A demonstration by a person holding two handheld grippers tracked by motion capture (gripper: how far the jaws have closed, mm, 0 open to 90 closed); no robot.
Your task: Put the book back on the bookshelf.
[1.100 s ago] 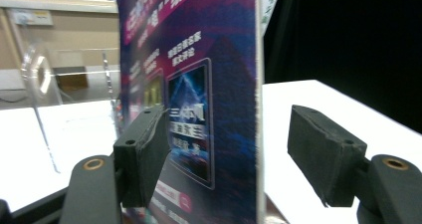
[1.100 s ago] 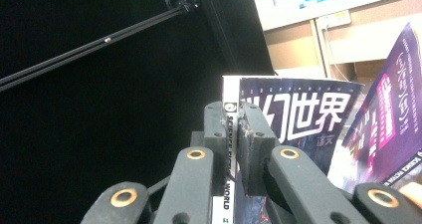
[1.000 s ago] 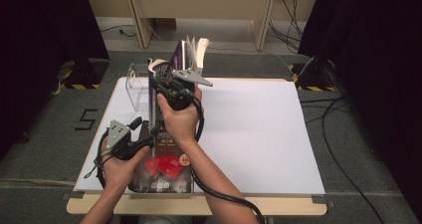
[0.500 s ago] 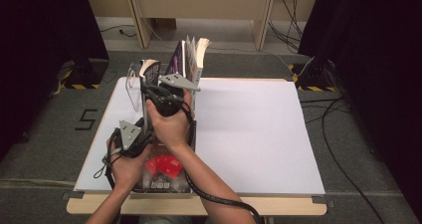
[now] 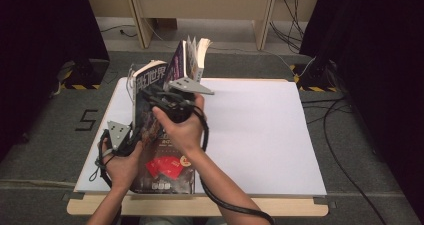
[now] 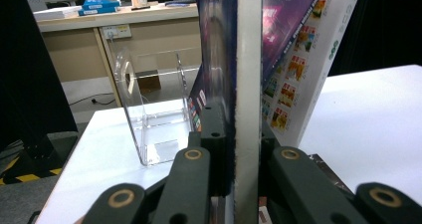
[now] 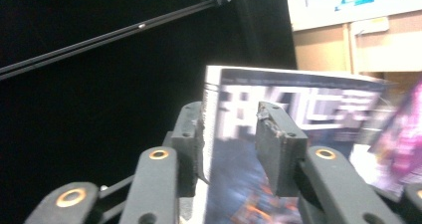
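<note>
The white table takes up the middle of the high view, its long front edge running along the bottom of the frame. On its left part a dark magazine lies flat near the front edge, red shapes on its cover. Above it, toward the upper left of the table, a clear acrylic book rack stands with several books leaning in it, their pages fanned toward the top of the frame.

The thing in hand is a dark-covered magazine with large pale characters on its front, tilted up from the table left of centre in the high view, just in front of the rack. In the left gripper view it rises edge-on through the middle of the frame, its white page edge facing the camera, with the rack to its left and a leaning book's printed back cover to its right.

The left gripper is pinching this magazine near its lower edge, a jaw pressed on each side. The right gripper sits at the magazine's upper part: its left jaw lies against the spine edge, while the right jaw stands in front of the cover; whether it presses the cover I cannot tell.
</note>
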